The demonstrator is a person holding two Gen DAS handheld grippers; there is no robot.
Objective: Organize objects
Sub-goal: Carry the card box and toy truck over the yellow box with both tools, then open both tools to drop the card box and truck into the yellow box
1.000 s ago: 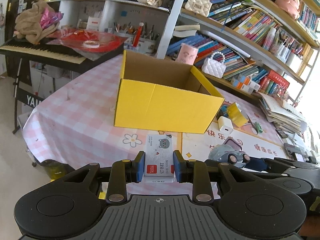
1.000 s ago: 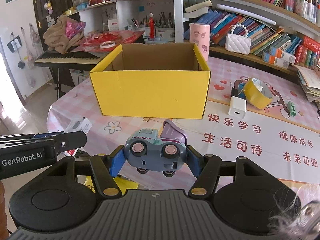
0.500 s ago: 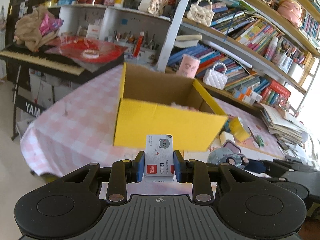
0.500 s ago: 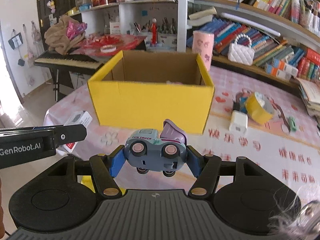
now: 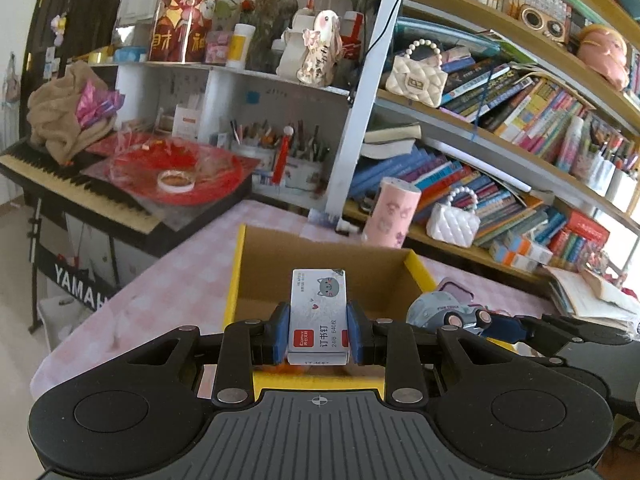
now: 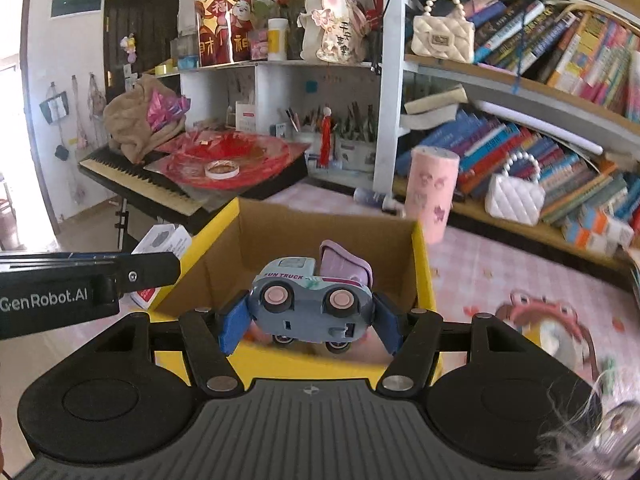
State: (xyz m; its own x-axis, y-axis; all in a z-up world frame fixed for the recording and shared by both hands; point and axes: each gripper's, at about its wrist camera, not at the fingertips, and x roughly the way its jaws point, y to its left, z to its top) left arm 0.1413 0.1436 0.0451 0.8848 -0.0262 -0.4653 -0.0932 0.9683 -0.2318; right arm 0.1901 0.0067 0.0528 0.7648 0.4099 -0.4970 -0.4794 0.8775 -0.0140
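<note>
My left gripper (image 5: pixel 318 330) is shut on a small white staple box (image 5: pixel 318 312) with a grey cat print, held over the near edge of the open yellow cardboard box (image 5: pixel 234 280). My right gripper (image 6: pixel 310 320) is shut on a blue-grey toy truck (image 6: pixel 310 300) with pink wheels and a lilac tipper, held above the same yellow box (image 6: pixel 422 276). The two grippers sit side by side: the truck (image 5: pixel 444 312) shows at the right of the left wrist view, and the staple box (image 6: pixel 162 242) at the left of the right wrist view.
The box stands on a pink checked tablecloth (image 5: pixel 180 280). Behind it are a pink cup (image 6: pixel 432 196), a white quilted purse (image 6: pixel 516 196), crowded bookshelves and a keyboard (image 5: pixel 72 188) with red wrapping on it. A tape roll (image 6: pixel 560 338) lies on the table at right.
Both grippers moved forward and up with their loads, from in front of the yellow box to over its opening. The box now fills the lower middle of both views.
</note>
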